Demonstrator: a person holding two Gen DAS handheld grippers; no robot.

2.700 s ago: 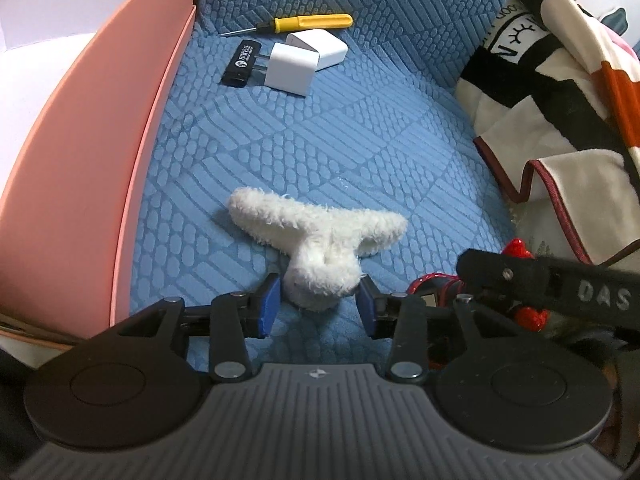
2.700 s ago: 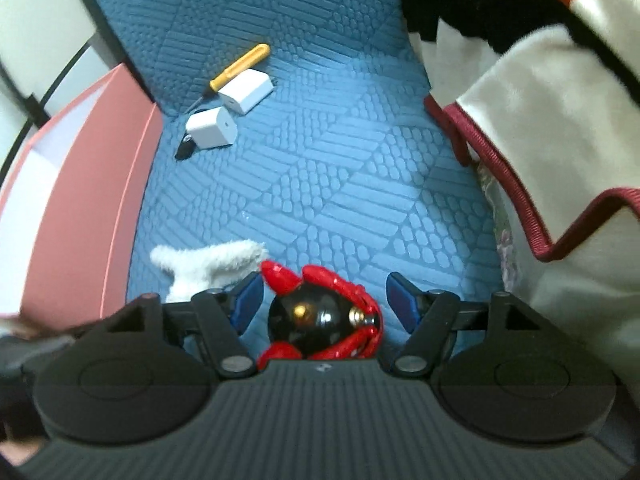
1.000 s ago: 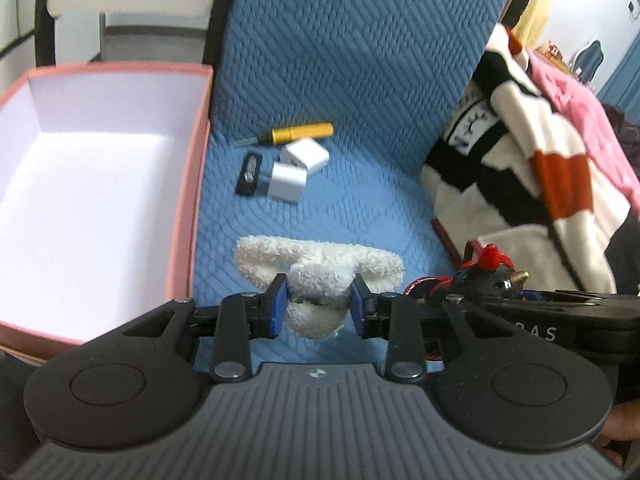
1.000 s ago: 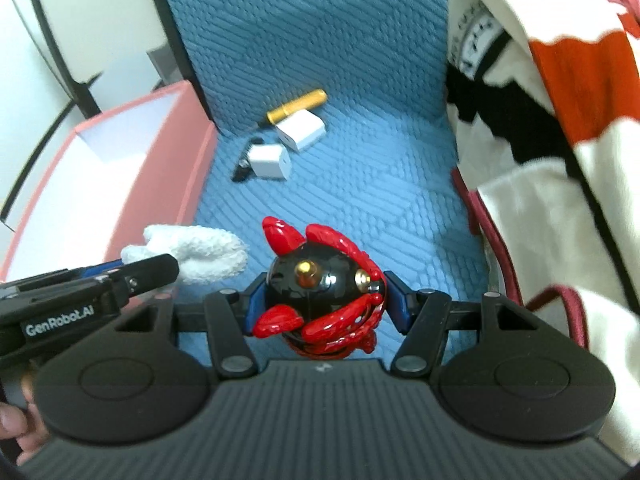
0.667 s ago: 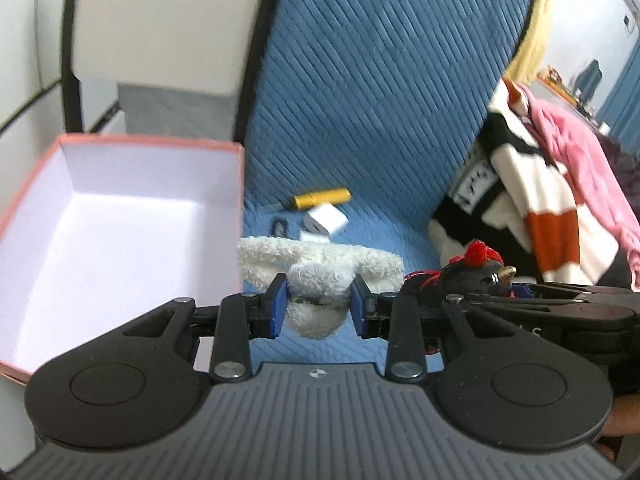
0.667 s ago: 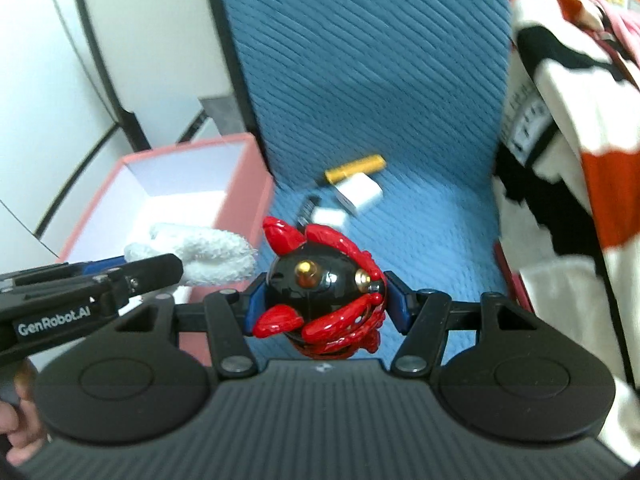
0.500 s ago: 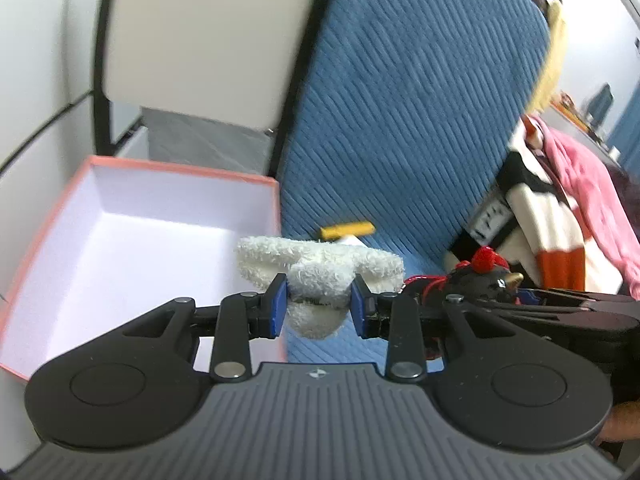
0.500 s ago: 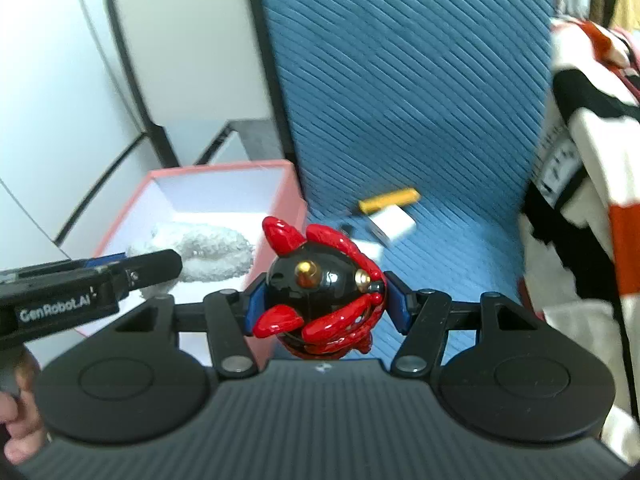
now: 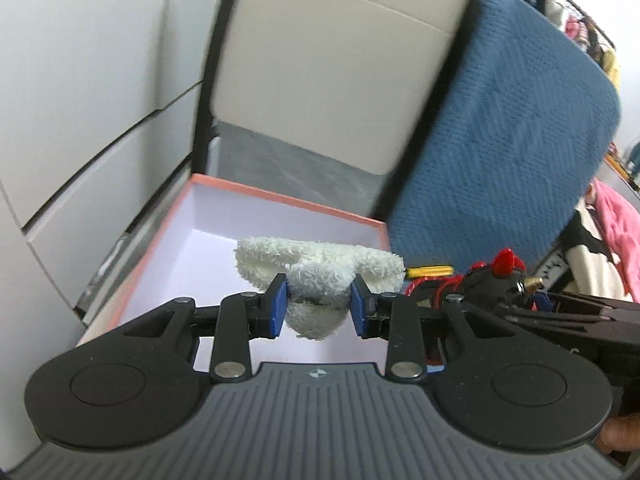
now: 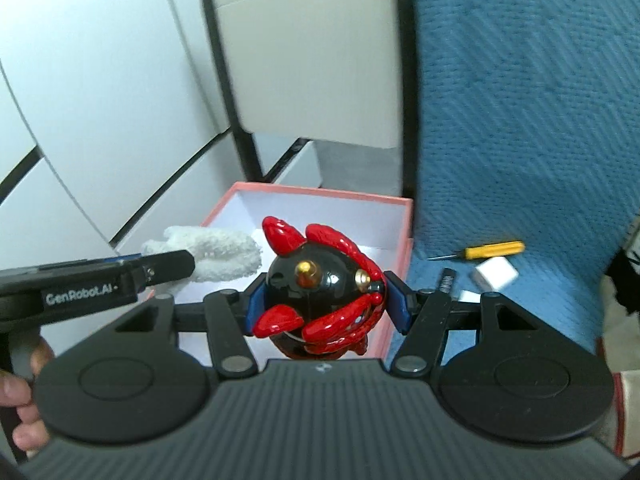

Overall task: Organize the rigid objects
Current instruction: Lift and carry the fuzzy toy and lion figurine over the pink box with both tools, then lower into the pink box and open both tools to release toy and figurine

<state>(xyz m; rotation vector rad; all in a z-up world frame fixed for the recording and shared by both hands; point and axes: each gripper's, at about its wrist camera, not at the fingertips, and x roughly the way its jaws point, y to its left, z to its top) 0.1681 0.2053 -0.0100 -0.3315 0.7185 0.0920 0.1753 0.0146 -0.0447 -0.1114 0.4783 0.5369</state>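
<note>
Both grippers had lifted from the bed toward the box: left gripper clamped the fluffy toy, right gripper clamped the red-black figure, ready for dropping in.

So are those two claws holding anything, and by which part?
Left gripper clamps the white plush by its stem; right gripper clamps the red-black toy by its sides.

The box lies left of the quilt. Over it hang a plush in the left tongs and, to its right, a figurine in the right tongs. On the quilt lie a screwdriver, 1 charger just before it and a stick to the left.
</note>
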